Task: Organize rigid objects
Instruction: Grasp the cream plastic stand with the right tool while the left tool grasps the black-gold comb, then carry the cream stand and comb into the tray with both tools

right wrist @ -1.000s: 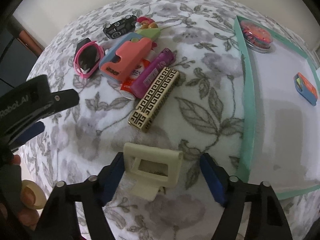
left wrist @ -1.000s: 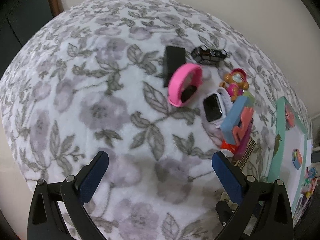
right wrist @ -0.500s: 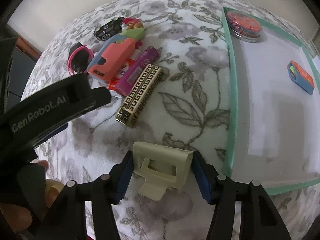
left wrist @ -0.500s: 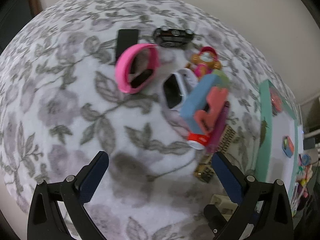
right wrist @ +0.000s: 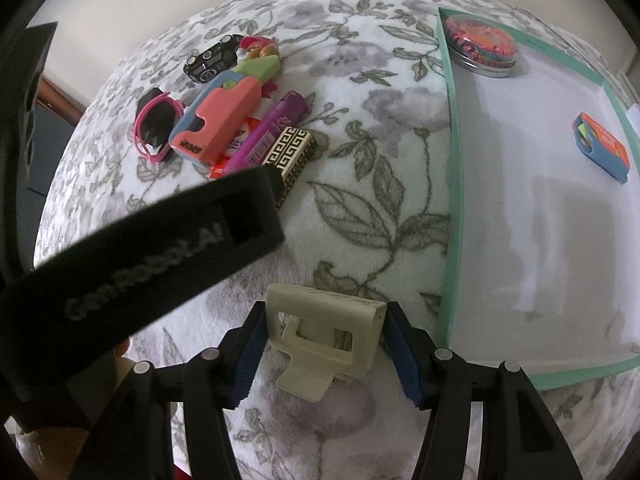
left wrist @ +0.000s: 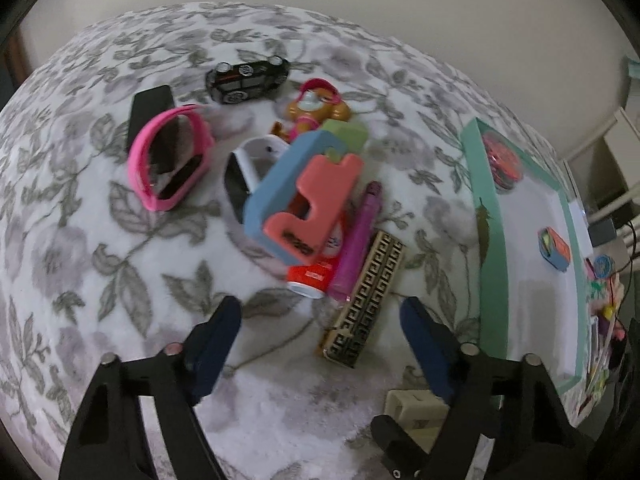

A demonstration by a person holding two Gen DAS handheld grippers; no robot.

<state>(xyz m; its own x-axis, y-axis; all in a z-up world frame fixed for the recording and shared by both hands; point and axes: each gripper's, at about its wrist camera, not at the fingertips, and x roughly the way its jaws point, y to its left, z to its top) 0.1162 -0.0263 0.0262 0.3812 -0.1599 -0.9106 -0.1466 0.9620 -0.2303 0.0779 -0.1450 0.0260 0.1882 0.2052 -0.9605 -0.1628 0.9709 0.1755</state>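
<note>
My right gripper (right wrist: 326,340) is shut on a cream plastic clip (right wrist: 326,334), held low over the floral blanket (right wrist: 360,208); the clip also shows in the left wrist view (left wrist: 416,406). My left gripper (left wrist: 320,340) is open and empty, hovering just in front of a gold patterned box (left wrist: 366,298). Behind it lies a pile: a blue-and-pink stapler (left wrist: 304,204), a purple tube (left wrist: 358,246), a red tube (left wrist: 316,272), a white watch (left wrist: 248,168), a pink band (left wrist: 170,160), a black toy car (left wrist: 248,78) and an orange figure (left wrist: 316,110).
A teal-rimmed white tray (right wrist: 450,160) lies to the right, holding a round tin of colourful bits (right wrist: 482,46) and a small blue-orange item (right wrist: 602,146). A black block (left wrist: 150,110) lies behind the pink band. The left gripper's body (right wrist: 160,248) crosses the right wrist view.
My right gripper has closed on the cream clip. My left gripper has moved right and forward toward the pile, narrowing somewhat, and now stretches across the right wrist view.
</note>
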